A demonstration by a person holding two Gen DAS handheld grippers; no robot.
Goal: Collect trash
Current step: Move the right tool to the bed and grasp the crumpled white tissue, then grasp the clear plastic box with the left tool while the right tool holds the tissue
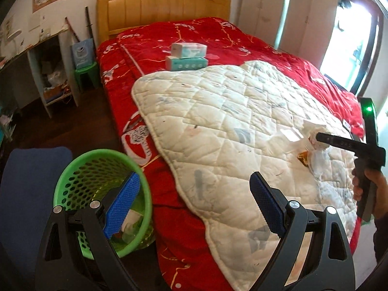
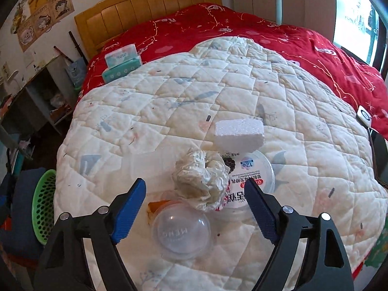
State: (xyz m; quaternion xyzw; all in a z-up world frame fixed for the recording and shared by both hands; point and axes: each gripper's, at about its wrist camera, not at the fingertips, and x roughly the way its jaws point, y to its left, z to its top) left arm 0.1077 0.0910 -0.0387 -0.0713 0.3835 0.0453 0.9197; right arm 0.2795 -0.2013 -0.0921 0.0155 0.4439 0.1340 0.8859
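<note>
A pile of trash lies on the white quilted pad (image 2: 169, 101) on the bed: a crumpled paper wad (image 2: 201, 177), a white foam block (image 2: 238, 133), a round printed lid (image 2: 249, 169) and a clear plastic dome (image 2: 180, 232). My right gripper (image 2: 195, 191) is open, its fingers on either side of the paper wad, just short of it. My left gripper (image 1: 194, 189) is open and empty above the bed's edge, beside the green mesh basket (image 1: 101, 169), which holds some trash. The right gripper (image 1: 322, 137) also shows over the pile in the left wrist view.
Two tissue packs (image 1: 188, 57) are stacked on the red duvet (image 1: 218, 38) near the wooden headboard (image 1: 160, 7). A blue chair (image 1: 31, 181) stands by the basket. A phone (image 2: 379, 155) and a small white device (image 2: 363, 116) lie at the pad's right edge. Shelves (image 1: 48, 72) stand at left.
</note>
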